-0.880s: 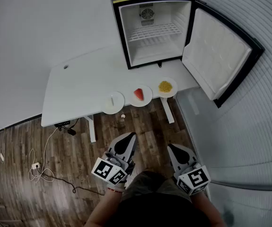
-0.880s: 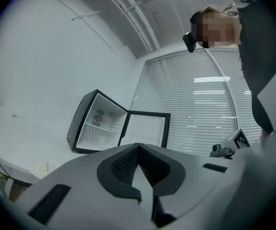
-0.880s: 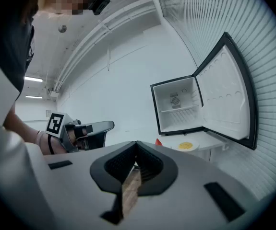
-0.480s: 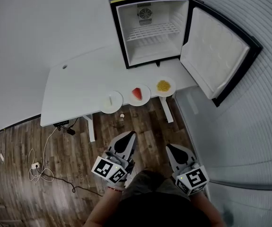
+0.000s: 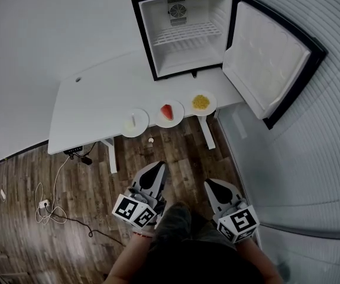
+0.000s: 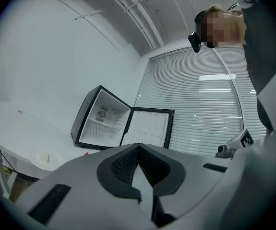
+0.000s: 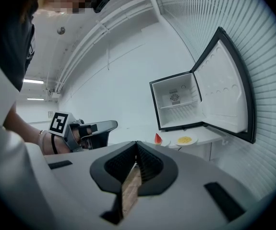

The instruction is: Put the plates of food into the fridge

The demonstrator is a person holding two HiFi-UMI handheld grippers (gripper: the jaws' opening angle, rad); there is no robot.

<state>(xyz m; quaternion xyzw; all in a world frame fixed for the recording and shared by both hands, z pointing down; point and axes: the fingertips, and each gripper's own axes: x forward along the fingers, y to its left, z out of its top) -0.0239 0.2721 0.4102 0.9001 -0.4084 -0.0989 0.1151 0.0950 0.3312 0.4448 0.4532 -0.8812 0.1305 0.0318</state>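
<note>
While we stand back on the wooden floor [image 5: 175,158], both tongs hang low before us. The left gripper [image 5: 159,166] has its jaws pressed together with nothing between them, and the right gripper [image 5: 207,183] is likewise closed tight and carries nothing. Up ahead, three plates sit in a row along the near edge of the white table [image 5: 93,105], well apart from both grippers. The left plate [image 5: 135,123] has something pale on it, the middle plate [image 5: 169,112] a red wedge, the right plate [image 5: 201,103] yellow food. Behind them the fridge [image 5: 184,57] stands on the table, its door [image 5: 267,58] swung wide to the right and a wire shelf [image 5: 187,33] showing inside.
</note>
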